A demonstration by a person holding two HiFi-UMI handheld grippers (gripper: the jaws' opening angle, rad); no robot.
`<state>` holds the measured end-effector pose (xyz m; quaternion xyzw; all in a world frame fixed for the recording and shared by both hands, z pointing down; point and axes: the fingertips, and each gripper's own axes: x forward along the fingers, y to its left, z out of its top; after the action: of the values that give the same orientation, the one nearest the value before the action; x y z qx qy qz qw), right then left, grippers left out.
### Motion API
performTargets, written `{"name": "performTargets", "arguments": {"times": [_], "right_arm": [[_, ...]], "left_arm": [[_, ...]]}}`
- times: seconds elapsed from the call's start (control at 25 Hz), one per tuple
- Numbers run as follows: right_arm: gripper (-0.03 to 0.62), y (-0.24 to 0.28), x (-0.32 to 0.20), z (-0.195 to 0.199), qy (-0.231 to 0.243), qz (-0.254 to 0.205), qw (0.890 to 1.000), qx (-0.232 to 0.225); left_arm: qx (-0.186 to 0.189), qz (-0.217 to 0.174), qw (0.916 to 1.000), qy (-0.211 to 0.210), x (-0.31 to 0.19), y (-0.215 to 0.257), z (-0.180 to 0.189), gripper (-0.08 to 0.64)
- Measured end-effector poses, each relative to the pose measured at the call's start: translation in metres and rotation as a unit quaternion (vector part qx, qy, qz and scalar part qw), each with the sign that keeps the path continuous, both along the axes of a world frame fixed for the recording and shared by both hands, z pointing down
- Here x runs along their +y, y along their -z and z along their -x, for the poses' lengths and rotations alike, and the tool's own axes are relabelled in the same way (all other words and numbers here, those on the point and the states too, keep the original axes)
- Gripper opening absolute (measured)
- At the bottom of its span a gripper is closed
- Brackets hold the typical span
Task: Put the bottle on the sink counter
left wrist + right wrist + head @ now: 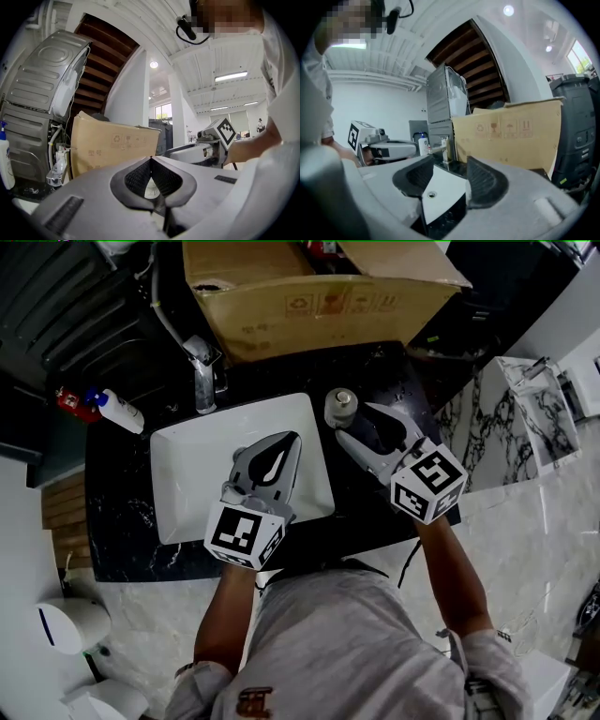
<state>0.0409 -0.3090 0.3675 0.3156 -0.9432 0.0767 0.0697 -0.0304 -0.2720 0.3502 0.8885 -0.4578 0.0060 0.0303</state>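
A pale round bottle [340, 407], seen from above, stands upright on the black sink counter [375, 371], just right of the white basin [187, 474]. My right gripper [364, 421] hovers beside it on the right with its jaws open. They hold nothing, and in the right gripper view only the basin [440, 192] shows between the fingers [483, 180]; the bottle does not show there. My left gripper [289, 442] hangs over the basin with its jaws shut and empty. In the left gripper view its fingertips [151, 160] meet.
A chrome tap [202, 371] stands behind the basin. A big cardboard box [319, 301] fills the back of the counter. A white pump bottle with a blue top [120, 412] lies at the counter's left end. A marble ledge [525, 427] lies to the right.
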Motion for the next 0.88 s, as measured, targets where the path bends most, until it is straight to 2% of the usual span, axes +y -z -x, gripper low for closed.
{"name": "performTargets", "arguments": {"times": [0.2,0.4,0.88], "right_arm": [[0.095,0.039,0.03,0.016,0.029,-0.058,0.998,-0.025],[0.003,0.057,0.045,0.022,0.039,-0.104,0.993,-0.037],[0.0,0.073,0.07,0.027,0.052,-0.135,0.987,-0.064]], "left_arm": [[0.011,-0.025,0.9996,-0.012,0.014,0.032,-0.01,0.0],[0.012,-0.04,0.999,-0.016,0.021,0.047,-0.012,0.0],[0.007,-0.052,0.9983,-0.026,0.031,0.051,-0.017,0.0]]}}
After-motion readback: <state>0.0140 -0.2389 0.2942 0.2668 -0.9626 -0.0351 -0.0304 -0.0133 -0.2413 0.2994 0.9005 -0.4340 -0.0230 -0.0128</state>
